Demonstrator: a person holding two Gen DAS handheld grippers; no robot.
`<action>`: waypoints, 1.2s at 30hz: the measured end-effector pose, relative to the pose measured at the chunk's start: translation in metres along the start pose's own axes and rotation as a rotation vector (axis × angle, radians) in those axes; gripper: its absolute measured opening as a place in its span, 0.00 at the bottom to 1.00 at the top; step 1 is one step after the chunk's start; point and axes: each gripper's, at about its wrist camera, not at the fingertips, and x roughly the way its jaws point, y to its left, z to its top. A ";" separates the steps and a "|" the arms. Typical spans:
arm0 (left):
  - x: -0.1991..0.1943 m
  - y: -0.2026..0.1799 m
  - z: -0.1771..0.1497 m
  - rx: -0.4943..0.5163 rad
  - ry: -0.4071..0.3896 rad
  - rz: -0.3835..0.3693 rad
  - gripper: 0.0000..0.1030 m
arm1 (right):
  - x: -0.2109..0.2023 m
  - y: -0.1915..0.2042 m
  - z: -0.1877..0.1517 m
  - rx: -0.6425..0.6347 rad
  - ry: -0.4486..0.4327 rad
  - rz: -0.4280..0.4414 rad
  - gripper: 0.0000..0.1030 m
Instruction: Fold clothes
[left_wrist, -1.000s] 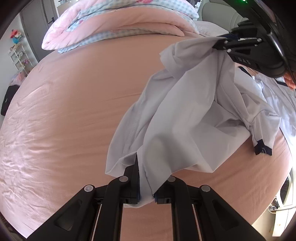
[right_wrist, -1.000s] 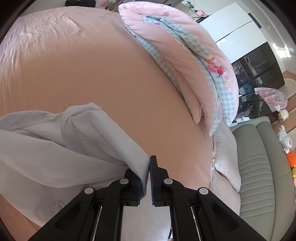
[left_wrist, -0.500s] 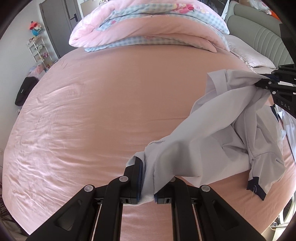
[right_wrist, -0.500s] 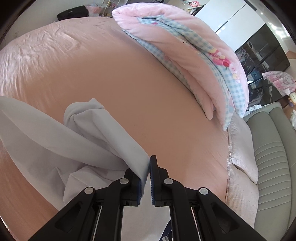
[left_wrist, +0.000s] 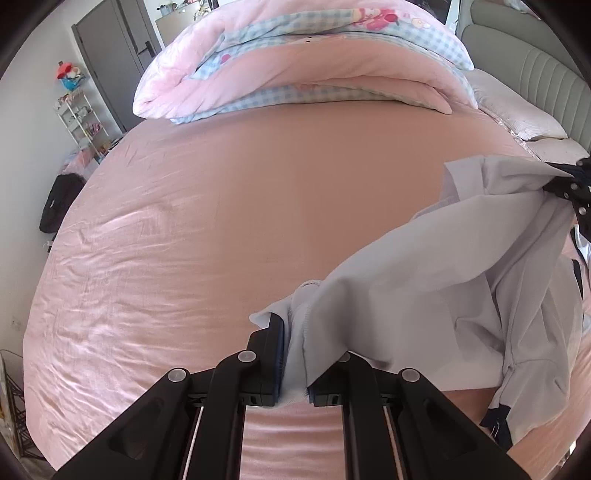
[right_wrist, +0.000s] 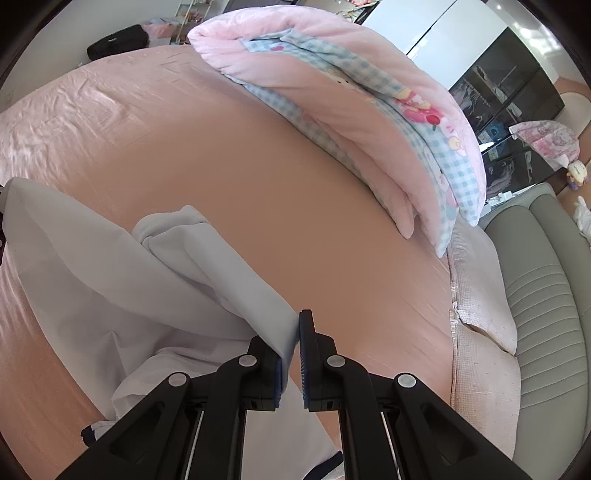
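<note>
A white garment (left_wrist: 461, 302) with dark navy cuffs hangs stretched between my two grippers above the pink bed sheet (left_wrist: 221, 206). My left gripper (left_wrist: 293, 354) is shut on one edge of it, cloth bunched between its pads. My right gripper (right_wrist: 297, 354) is shut on another edge of the garment (right_wrist: 155, 280); it also shows at the far right of the left wrist view (left_wrist: 570, 182). A sleeve with a navy cuff (left_wrist: 496, 421) dangles low at the right.
A folded pink and blue-checked quilt (left_wrist: 306, 62) lies across the far side of the bed. A pale pillow (right_wrist: 480, 325) and a grey padded headboard (right_wrist: 546, 295) are to the right. A shelf rack (left_wrist: 83, 122), a dark bag (left_wrist: 55, 206) and a door stand left.
The two grippers have drawn apart, stretching the garment out between them. The left gripper has swung left, so the garment now sits at the right of its view.
</note>
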 end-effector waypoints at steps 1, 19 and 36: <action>0.004 0.002 0.006 0.002 -0.001 0.005 0.08 | 0.002 -0.002 0.001 0.008 0.003 -0.003 0.04; 0.031 -0.022 0.086 -0.080 0.037 0.065 0.10 | 0.056 -0.063 0.011 0.415 0.157 0.209 0.04; 0.019 0.035 0.071 -0.495 0.034 -0.140 1.00 | 0.048 -0.070 -0.011 0.448 0.128 0.260 0.82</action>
